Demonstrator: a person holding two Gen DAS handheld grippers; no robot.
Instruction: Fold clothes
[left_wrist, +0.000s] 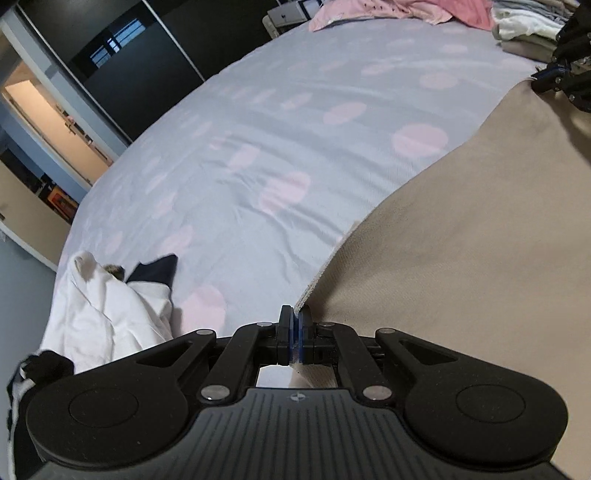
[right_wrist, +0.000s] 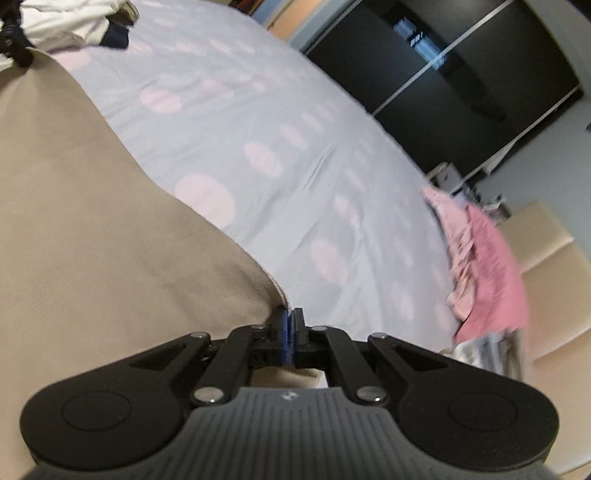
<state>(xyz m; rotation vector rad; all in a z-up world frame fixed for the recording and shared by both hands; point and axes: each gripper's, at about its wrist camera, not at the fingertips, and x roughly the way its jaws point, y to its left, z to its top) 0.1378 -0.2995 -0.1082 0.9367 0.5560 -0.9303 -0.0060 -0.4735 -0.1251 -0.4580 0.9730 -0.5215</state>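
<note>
Beige garment (left_wrist: 461, 258) stretched over the dotted bedsheet (left_wrist: 280, 122), pinched at two corners. Left gripper (left_wrist: 294, 332) clenched on the cloth's edge at 6 o'clock of its own view, blue pads closed with fabric caught between; right gripper (right_wrist: 290, 332) likewise clamped on the opposite corner, seen again small at 2 o'clock in the left view. Garment filling the 3-to-5 o'clock sector of the left view, the 8-to-11 o'clock sector of the right. White clothing (left_wrist: 110, 306) heaped at 8 o'clock, pink clothing (right_wrist: 487, 258) at 3 o'clock of the right view, a folded stack (left_wrist: 528, 33) at 1 o'clock.

Risks, judged from here: a thin bite on each hem, so slippage under tension likely; uneven lowering apt to leave a skewed, wrinkled lay; drift toward the white heap liable to snag or drag it along.
</note>
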